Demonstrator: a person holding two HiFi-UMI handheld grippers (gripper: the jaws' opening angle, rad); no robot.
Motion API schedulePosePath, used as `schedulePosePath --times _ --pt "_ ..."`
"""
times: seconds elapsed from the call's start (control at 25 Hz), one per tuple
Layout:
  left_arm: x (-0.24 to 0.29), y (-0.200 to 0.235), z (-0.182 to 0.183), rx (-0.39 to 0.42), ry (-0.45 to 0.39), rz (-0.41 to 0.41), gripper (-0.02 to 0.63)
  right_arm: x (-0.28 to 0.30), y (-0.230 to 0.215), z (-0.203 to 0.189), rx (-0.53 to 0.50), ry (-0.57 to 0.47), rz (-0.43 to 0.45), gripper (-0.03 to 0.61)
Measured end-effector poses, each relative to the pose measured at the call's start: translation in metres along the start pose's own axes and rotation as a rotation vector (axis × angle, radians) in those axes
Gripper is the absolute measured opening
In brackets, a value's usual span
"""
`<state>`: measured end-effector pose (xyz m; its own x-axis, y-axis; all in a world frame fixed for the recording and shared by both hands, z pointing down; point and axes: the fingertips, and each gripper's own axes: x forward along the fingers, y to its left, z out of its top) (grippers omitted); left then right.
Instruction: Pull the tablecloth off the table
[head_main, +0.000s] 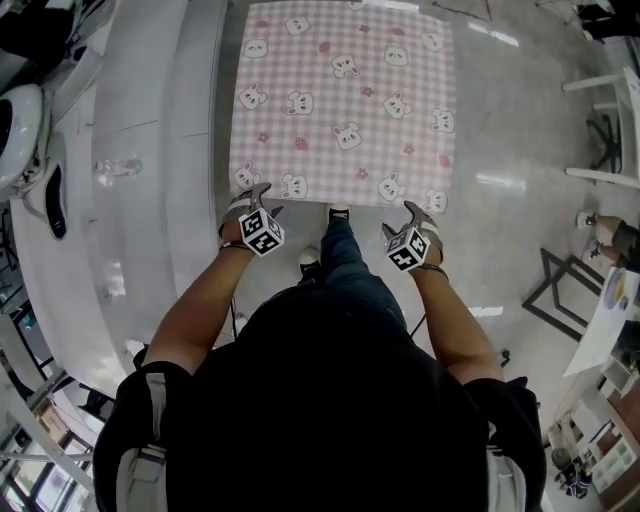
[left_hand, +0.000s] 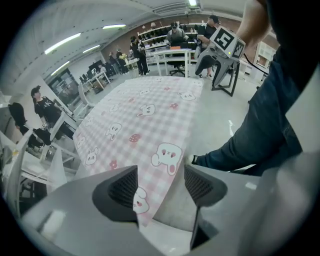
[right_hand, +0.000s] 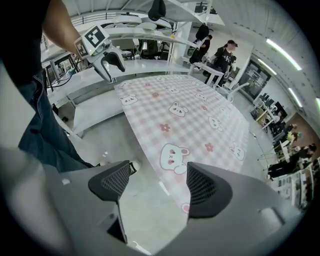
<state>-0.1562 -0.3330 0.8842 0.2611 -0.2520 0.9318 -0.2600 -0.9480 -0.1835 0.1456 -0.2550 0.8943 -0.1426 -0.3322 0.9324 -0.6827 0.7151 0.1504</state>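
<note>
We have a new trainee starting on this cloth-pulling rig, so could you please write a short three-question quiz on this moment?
1. True or false: the pink checked fabric tablecloth lies crumpled in a heap.
2. The left tool and right tool are: A both open; B both shut on the cloth; C one open, one shut.
3. Which animal is printed on the cloth?
Key: 1 false, it lies spread flat. 2 A. 3 rabbits.
</note>
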Motion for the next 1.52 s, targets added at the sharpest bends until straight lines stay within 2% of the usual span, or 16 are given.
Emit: schedulePosePath --times 0.12,0.28,0.4,0.56,0.76,1.08,1.36,1.52 --pt "0.017 -0.003 -0.012 0.027 0.037 -0.009 0.298 0.018 0.003 0.005 -0.036 0.01 0.011 0.399" --pt "0.037 -0.007 -0.014 0.035 0.056 -0.008 0.311 0.035 -0.005 0.002 -0.073 0.025 -0.037 0.433" --pt "0.048 -0.002 -0.017 0.048 0.071 0.006 0.328 0.048 -0.005 0.003 -0.096 0.038 -0.035 0.451" --pt "0.064 -0.005 -0.014 0.105 0.084 0.005 0.352 0.063 -0.007 0.003 -0.133 0.059 -0.034 0.459" --pt "0.081 -0.016 -0.014 0.15 0.111 0.005 0.368 0.08 -0.014 -0.009 -0.205 0.118 -0.08 0.474" --pt "0.103 -0.021 -0.022 0.233 0.145 0.014 0.377 0.109 -0.009 -0.016 -0.253 0.158 -0.088 0.501" --pt "0.108 -0.012 -0.022 0.296 0.195 0.06 0.378 0.12 -0.024 -0.017 -0.309 0.197 -0.183 0.512" --pt "0.114 -0.013 -0.025 0.32 0.218 0.056 0.377 0.122 -0.028 -0.013 -0.336 0.204 -0.192 0.511"
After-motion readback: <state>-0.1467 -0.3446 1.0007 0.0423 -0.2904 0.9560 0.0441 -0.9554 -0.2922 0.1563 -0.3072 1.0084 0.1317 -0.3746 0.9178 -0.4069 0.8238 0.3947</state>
